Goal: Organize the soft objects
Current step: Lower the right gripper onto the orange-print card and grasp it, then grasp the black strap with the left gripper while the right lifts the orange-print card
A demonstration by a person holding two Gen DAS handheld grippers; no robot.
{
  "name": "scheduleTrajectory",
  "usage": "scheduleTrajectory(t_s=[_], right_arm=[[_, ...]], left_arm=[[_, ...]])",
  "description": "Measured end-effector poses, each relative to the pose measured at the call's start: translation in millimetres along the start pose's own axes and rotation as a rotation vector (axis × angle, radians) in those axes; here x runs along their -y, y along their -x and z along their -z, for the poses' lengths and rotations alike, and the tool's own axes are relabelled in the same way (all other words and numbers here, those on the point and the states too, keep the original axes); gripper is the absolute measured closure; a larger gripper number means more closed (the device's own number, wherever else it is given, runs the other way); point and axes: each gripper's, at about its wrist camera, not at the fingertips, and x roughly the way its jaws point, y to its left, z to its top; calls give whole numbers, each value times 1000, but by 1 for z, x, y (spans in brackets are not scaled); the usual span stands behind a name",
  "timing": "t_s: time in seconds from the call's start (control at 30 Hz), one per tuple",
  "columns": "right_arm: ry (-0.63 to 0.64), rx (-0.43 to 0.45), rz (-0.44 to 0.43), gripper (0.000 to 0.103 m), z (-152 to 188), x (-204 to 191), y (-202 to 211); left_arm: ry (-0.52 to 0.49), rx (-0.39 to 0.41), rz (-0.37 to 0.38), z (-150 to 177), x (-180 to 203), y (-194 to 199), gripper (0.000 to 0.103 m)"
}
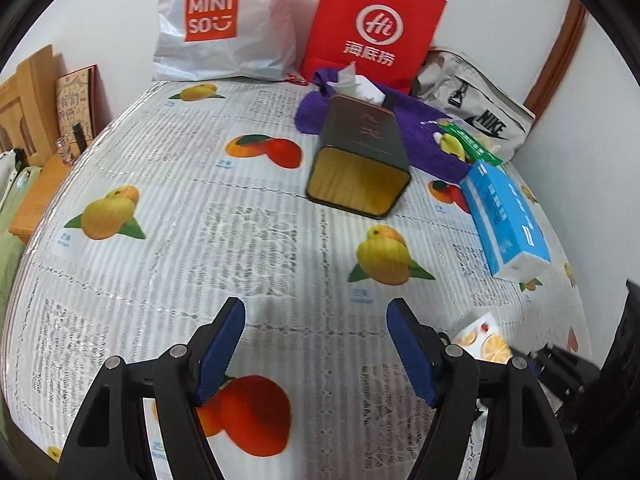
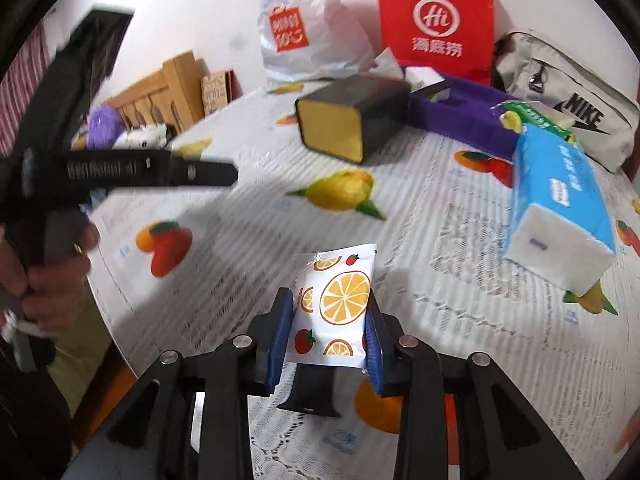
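Two grippers here: the right gripper point(image 2: 330, 334) has its pads clamped on a small tissue pack point(image 2: 338, 304) with orange slices printed on it, held just above the surface point(image 2: 240, 216). The left gripper point(image 1: 316, 344) hangs wide open with nothing in it. A blue tissue pack point(image 2: 560, 204) lies near a tipped-over box point(image 2: 352, 116).
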Motion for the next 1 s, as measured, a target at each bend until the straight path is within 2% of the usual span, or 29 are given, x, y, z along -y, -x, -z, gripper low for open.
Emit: scheduleTrajectory(t_s=[0.37, 0.43, 0.53, 0.73, 0.77, 0.83, 0.87, 0.97, 1.0], right_arm=[[-106, 18, 136, 70, 14, 63, 30], [-125, 13, 154, 75, 19, 73, 34], [-153, 28, 161, 75, 25, 83, 42], [-161, 26, 179, 79, 38, 94, 45], [-165, 26, 177, 79, 40, 95, 47], [-169, 23, 181, 79, 43, 98, 48], [-170, 23, 183, 79, 44, 100, 48], [-176, 22, 186, 79, 47, 104, 49], [-179, 26, 187, 79, 48, 106, 50]], left_arm=[[-96, -80, 62, 19, 50, -19, 31], [-117, -96, 67, 25, 58, -23, 31], [-138, -116, 71, 35, 70, -29, 31], [-215, -80, 38, 46, 99, -35, 32], [-231, -73, 35, 48, 104, -36, 34], [-276, -51, -15, 50, 114, -39, 45], [-300, -39, -39, 51, 118, -41, 48], [-309, -19, -40, 48, 121, -42, 69], [-298, -20, -30, 45, 119, -42, 80]])
